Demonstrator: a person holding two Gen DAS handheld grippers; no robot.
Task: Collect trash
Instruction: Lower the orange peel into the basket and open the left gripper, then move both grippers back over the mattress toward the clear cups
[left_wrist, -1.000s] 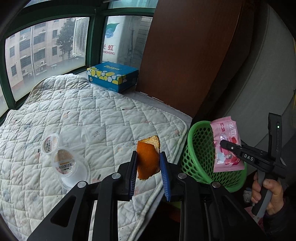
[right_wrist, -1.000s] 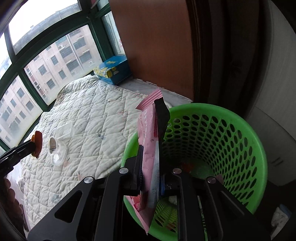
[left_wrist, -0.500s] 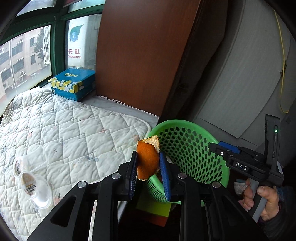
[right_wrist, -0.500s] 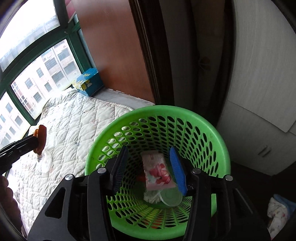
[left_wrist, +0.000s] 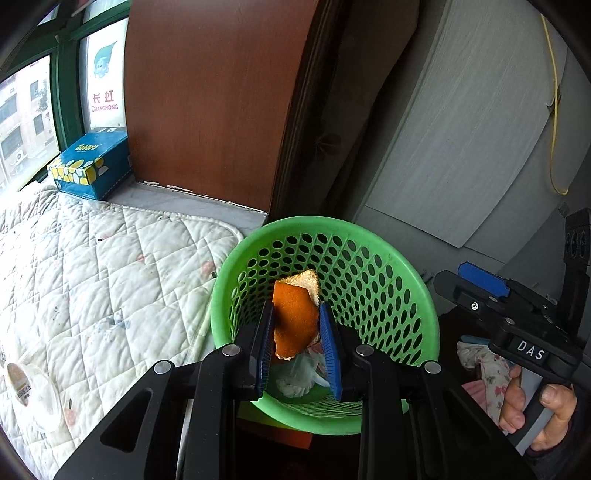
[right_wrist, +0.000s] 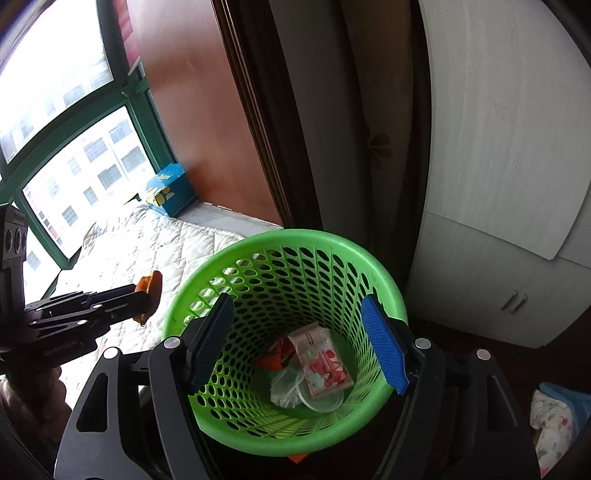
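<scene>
Left wrist view, from the left: a plastic cup lies uncollected on the quilt. The left gripper pinches an orange peel near the green basket. The right gripper has just been opening, nothing between; the pink wrapper lies inside.

Daylight comes through a green-framed window, beyond which pale apartment blocks show, overexposed in the right wrist view. A white quilted mattress pad lies below it, with a blue tissue box on the sill beside a reddish-brown wooden panel. To the right stand a dark curtain-like strip, hard to identify, and a pale grey cabinet.
</scene>
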